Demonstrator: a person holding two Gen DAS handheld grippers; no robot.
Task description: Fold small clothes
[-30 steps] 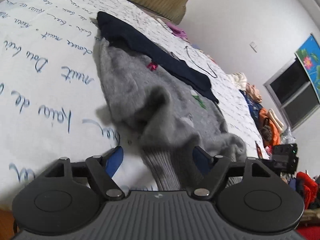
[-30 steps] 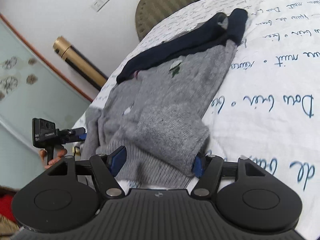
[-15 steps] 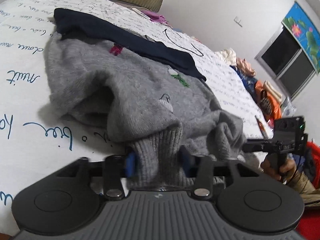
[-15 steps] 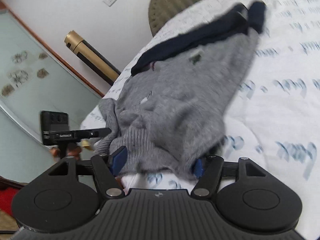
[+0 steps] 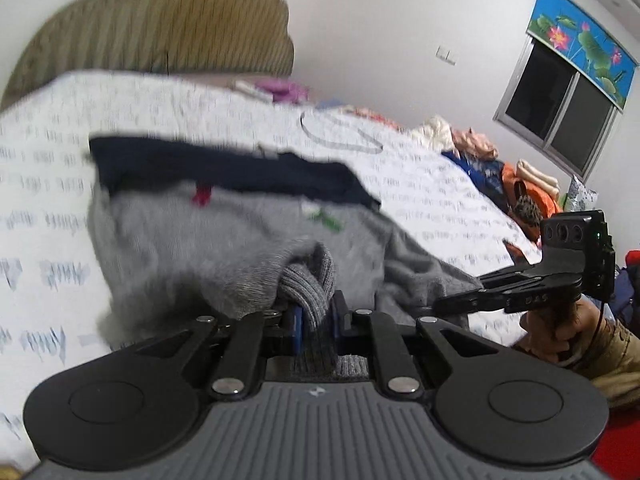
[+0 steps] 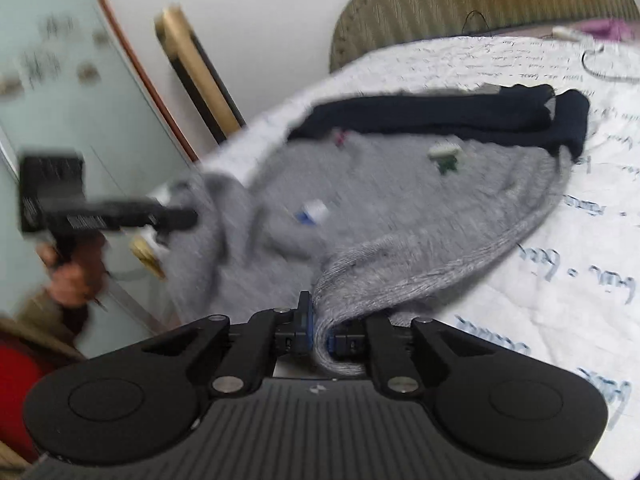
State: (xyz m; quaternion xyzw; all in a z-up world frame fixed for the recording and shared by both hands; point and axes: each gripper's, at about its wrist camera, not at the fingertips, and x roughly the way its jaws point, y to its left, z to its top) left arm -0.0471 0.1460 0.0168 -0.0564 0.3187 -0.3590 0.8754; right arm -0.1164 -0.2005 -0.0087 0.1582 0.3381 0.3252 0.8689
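A grey knit sweater (image 5: 200, 240) with a navy band (image 5: 224, 172) along its far edge lies on the bed, blurred by motion. My left gripper (image 5: 316, 320) is closing, and its blue pads press on the ribbed hem (image 5: 308, 288), which is lifted off the sheet. In the right wrist view the same sweater (image 6: 380, 208) and navy band (image 6: 440, 116) spread out ahead. My right gripper (image 6: 320, 328) is shut on a bunched edge of that grey knit, raised above the sheet.
The white sheet with blue script (image 5: 40, 160) covers the bed, and an olive headboard (image 5: 180, 28) stands behind it. A pile of clothes (image 5: 500, 176) sits at the bed's right side below a window (image 5: 560, 96). A gold and black tube (image 6: 200, 80) leans on the wall.
Both grippers went from open around the sweater's near edge to closed on it. Both have risen with the knit, and the views have rolled toward level.
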